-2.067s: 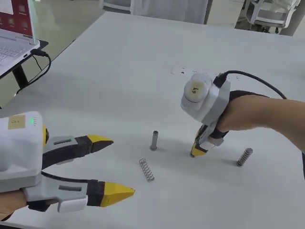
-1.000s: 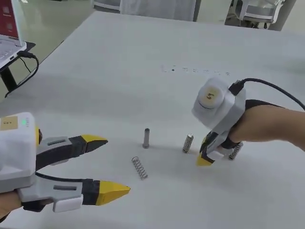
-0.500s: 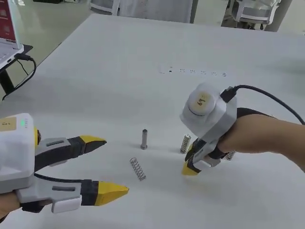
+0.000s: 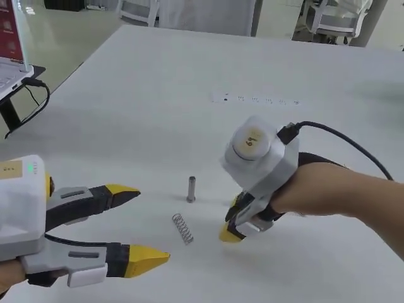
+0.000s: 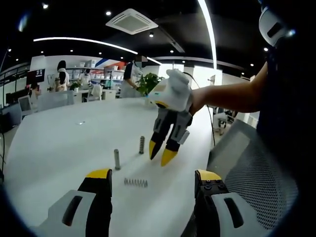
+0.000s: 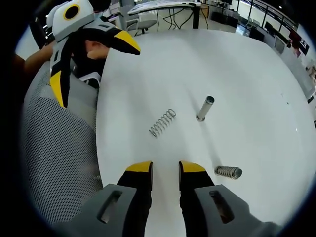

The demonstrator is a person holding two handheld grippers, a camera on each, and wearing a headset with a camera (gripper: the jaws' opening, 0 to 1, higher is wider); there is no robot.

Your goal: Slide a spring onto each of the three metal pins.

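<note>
While the right hand-held gripper (image 6: 165,167) stands parted, a spring (image 6: 162,122) lies just ahead.

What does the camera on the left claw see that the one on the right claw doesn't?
Left gripper view: the right claw from outside, open and empty, plus ceiling lights and people far behind. Right gripper view: the left claw from outside, jaws wide apart. Shared: the loose spring lying flat, the bare pin and the sprung pin.
</note>
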